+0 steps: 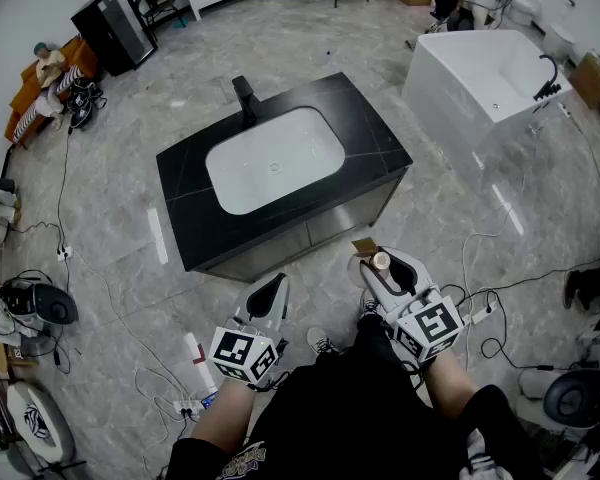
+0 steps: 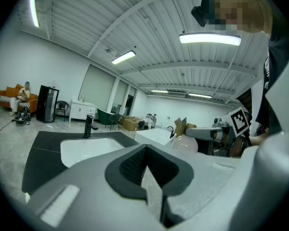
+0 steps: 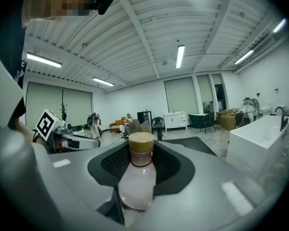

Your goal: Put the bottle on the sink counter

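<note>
A small pale pink bottle (image 3: 137,179) with a tan cap sits between the jaws of my right gripper (image 3: 140,174), which is shut on it. In the head view the bottle's cap (image 1: 381,261) shows at the tip of the right gripper (image 1: 385,268), low and right of the sink counter (image 1: 375,138). The counter is black with a white basin (image 1: 273,158) and a black tap (image 1: 245,98). My left gripper (image 1: 268,294) is shut and holds nothing, just short of the counter's near edge. In the left gripper view the left gripper (image 2: 151,186) faces the counter (image 2: 43,150).
A white bathtub (image 1: 485,78) stands to the right of the counter. Cables and a power strip (image 1: 185,405) lie on the marble floor around my feet. A person sits on an orange sofa (image 1: 30,93) at the far left. A black cabinet (image 1: 115,28) stands beside it.
</note>
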A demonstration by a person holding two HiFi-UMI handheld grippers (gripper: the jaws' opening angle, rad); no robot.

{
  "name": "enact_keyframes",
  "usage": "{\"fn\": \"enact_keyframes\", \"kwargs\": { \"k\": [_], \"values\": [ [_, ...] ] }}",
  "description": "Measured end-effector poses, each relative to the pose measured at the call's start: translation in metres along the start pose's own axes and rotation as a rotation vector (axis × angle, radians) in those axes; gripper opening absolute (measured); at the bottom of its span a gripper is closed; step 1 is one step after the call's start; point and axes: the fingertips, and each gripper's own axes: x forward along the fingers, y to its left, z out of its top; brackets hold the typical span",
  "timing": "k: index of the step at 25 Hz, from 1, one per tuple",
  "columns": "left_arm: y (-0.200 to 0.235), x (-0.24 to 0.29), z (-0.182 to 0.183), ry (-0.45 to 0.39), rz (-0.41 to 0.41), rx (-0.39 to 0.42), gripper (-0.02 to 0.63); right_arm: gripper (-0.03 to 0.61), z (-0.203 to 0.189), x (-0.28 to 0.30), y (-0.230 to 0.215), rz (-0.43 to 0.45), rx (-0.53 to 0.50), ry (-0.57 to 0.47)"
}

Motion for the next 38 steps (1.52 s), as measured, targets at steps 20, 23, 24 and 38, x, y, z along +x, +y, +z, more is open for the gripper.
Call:
{"fn": "enact_keyframes", "kwargs": {
  "k": [20,23,24,38],
  "values": [
    [-0.007,0.016,-0.001,0.010,-0.014,0.000,0.000,0.166,0.005,0.003,-0.013,0.009,0.019,-0.021],
    [-0.009,0.019,-0.001,0.012,-0.017,0.001,0.000,0.166,0.006,0.004,-0.017,0.009,0.018,-0.019],
    [-0.009,0.020,-0.001,0.012,-0.018,0.000,0.000,0.166,0.006,0.004,-0.019,0.007,0.019,-0.017],
    [-0.013,0.052,0.009,-0.008,-0.005,0.021,0.000,0.166,0.012,0.019,-0.055,0.022,0.026,-0.006]
  ]
}}
